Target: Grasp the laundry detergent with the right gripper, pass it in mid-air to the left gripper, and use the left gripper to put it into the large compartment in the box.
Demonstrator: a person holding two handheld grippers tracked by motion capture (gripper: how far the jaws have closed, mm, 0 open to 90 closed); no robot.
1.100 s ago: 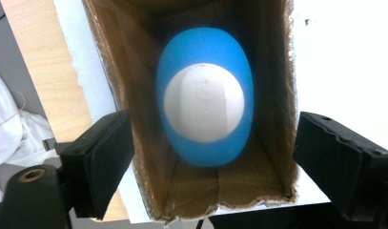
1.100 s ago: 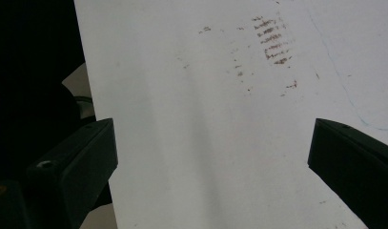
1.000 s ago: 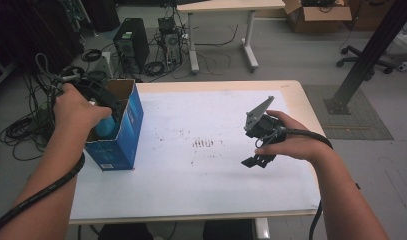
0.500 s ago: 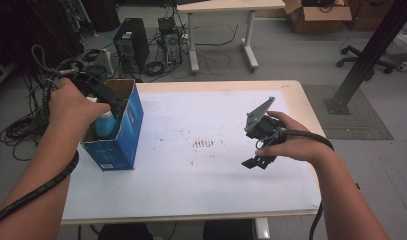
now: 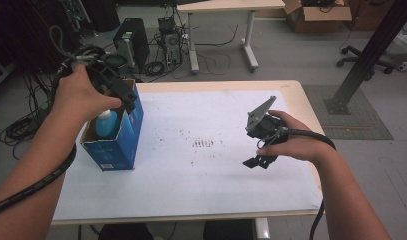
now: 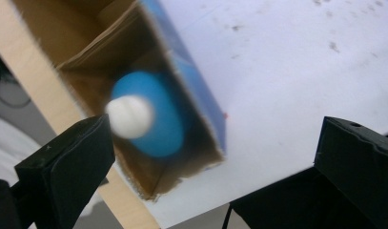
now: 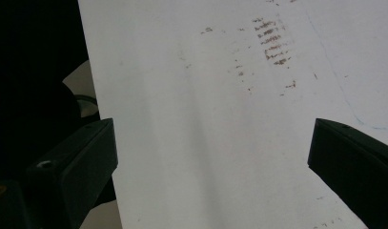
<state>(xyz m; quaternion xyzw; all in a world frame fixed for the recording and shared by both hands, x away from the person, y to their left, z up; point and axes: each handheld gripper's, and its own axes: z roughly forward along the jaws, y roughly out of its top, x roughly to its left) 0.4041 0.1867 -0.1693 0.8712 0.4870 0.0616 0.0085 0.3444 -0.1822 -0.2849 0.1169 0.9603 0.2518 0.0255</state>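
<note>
An open blue cardboard box [image 5: 116, 145] stands at the left of the white table [image 5: 216, 100]. A blue bottle [image 5: 107, 125] with a white cap [image 6: 129, 116] stands upright inside it. My left gripper [image 5: 123, 95] hovers just above the box's top. Its jaws have just been opening and stand wide apart, with nothing between them. In the left gripper view the bottle [image 6: 158, 119] sits below in the box [image 6: 201, 95], clear of both jaws. My right gripper [image 5: 258, 161] hangs open over the right side of the table, above bare stained tabletop [image 7: 210, 95].
Brown smudges [image 5: 203, 143] mark the table's middle. On the floor behind stand a computer tower [image 5: 130, 40], tangled cables [image 5: 21, 125], a second desk [image 5: 226, 10] and a cardboard box [image 5: 316, 10]. A black post [image 5: 371, 50] rises at the right.
My left hand has lifted up and out of the box, and its jaws have spread apart. The bottle stays in the box. My right hand has kept still.
</note>
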